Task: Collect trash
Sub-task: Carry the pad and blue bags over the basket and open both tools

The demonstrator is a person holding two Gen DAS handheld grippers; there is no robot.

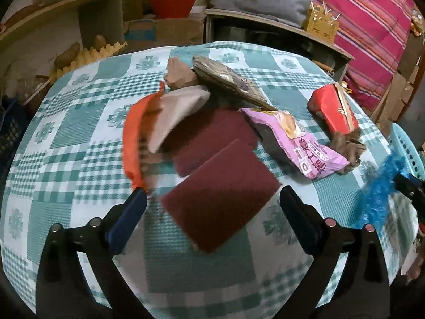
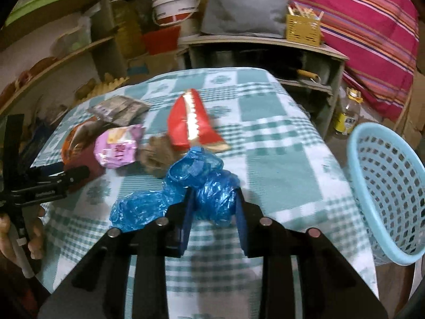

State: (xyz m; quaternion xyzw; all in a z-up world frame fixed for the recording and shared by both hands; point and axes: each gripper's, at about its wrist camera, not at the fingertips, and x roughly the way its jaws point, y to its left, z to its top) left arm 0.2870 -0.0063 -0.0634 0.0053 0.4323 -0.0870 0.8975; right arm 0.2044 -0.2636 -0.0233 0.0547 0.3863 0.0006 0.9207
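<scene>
My left gripper (image 1: 212, 192) stands wide open over the checked tablecloth (image 1: 79, 133). A maroon scouring pad (image 1: 220, 202) lies blurred between its fingers, touching neither; a second maroon pad (image 1: 212, 130) lies just beyond. My right gripper (image 2: 215, 191) is shut on a crumpled blue plastic bag (image 2: 209, 183), which trails left onto the cloth. More trash lies beyond: an orange wrapper (image 1: 131, 138), a beige packet (image 1: 178, 109), a pink packet (image 1: 294, 138), a red carton (image 2: 191, 119) and a brown paper wad (image 2: 156, 156).
A light blue perforated basket (image 2: 372, 159) stands off the table's right edge. Shelves (image 2: 66, 55), a white bucket (image 2: 175, 5) and a low cabinet (image 2: 265, 50) crowd the far side. A hand (image 2: 34, 234) holds the left gripper's handle at the left.
</scene>
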